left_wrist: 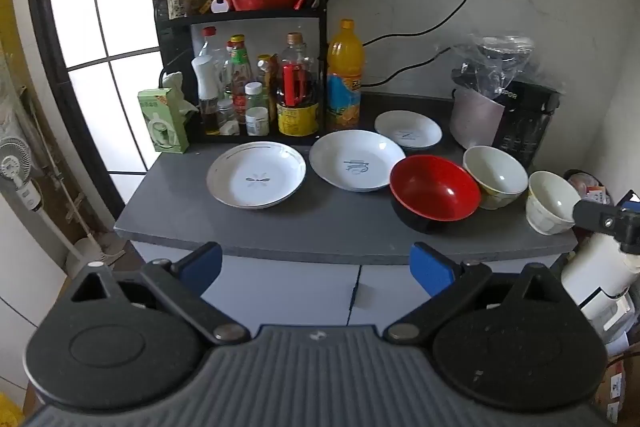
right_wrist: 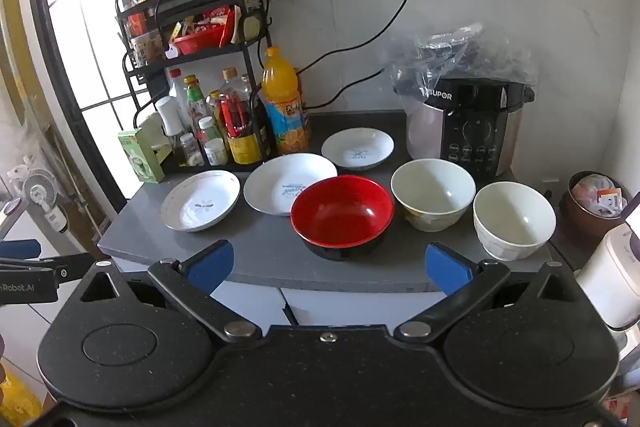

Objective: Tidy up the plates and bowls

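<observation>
On the grey surface [right_wrist: 260,251]: three plates [right_wrist: 290,189], three bowls [right_wrist: 342,213] spread out, unstacked. Left gripper [left_wrist: 316,265] and right gripper [right_wrist: 326,265] hover short, jaws wide apart, empty. Likely next: pick one plate, nest it.

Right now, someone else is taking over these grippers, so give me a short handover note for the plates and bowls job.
Left hand-held gripper: open, empty, short of the counter.
Right hand-held gripper: open, empty, facing the red bowl.
On the counter, all separate: three plates, then the red bowl and two white bowls.
Done: nothing stacked.
Left: gather plates together and bowls together.
</observation>
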Action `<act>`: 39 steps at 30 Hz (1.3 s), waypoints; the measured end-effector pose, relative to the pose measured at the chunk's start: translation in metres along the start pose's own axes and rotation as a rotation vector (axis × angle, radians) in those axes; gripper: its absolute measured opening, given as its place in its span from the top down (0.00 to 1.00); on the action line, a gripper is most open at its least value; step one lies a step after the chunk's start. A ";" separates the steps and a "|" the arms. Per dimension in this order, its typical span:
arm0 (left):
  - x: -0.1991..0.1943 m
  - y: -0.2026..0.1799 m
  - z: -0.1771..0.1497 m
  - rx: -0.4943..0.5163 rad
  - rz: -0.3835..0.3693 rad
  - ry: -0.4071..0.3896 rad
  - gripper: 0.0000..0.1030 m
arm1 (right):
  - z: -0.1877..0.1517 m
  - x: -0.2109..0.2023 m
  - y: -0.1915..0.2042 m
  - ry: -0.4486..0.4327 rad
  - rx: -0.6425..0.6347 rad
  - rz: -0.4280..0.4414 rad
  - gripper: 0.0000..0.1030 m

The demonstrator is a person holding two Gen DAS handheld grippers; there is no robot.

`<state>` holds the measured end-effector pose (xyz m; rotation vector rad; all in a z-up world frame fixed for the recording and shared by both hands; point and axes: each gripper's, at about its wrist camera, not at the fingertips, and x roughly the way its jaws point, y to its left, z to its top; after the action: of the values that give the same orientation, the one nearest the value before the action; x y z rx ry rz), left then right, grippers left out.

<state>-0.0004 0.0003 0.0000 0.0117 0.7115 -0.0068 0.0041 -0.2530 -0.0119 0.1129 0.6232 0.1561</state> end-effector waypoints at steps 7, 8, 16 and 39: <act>-0.003 0.016 0.003 -0.031 -0.020 0.019 0.04 | -0.001 -0.002 0.002 0.032 0.038 0.023 0.00; -0.003 0.011 0.004 -0.023 -0.010 0.022 0.04 | -0.002 -0.003 -0.001 0.015 0.045 0.037 0.00; 0.002 0.003 -0.002 -0.020 -0.003 0.026 0.04 | -0.002 -0.006 -0.002 -0.007 0.030 0.039 0.00; -0.001 -0.004 -0.004 -0.024 -0.034 0.017 0.04 | -0.003 -0.009 0.003 -0.004 0.009 0.025 0.00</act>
<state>-0.0035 -0.0036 -0.0021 -0.0235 0.7290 -0.0310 -0.0052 -0.2513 -0.0083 0.1299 0.6190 0.1772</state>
